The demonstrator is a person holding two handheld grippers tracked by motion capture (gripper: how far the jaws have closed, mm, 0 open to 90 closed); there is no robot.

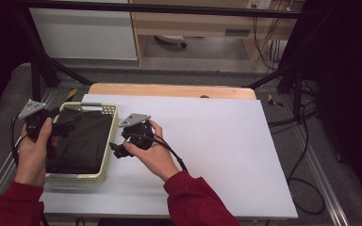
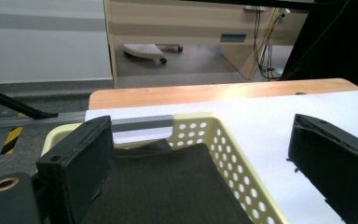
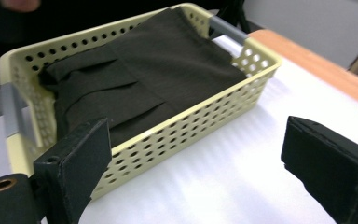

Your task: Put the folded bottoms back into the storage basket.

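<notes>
Seen from above, a person in red sleeves holds 2 black grippers at a white-topped table, where a pale yellow perforated basket sits near the left edge with a dark folded cloth lying inside it. The left gripper hovers over the basket's left side, just above the cloth; in the left gripper view its 2 jaws stand wide apart, 1 over the cloth and the other out beyond the basket's perforated wall, with nothing pressed between them. The right gripper sits just beside the basket's right wall, over the bare tabletop; in the right gripper view its jaws also stand wide apart and grasp nothing, the basket lying beyond them at an angle. That same view shows the cloth folded in flat layers that cover nearly the whole floor of the basket, and a grey handle on the basket's short end. A strip of wooden tabletop runs along the far edge of the white surface.
</notes>
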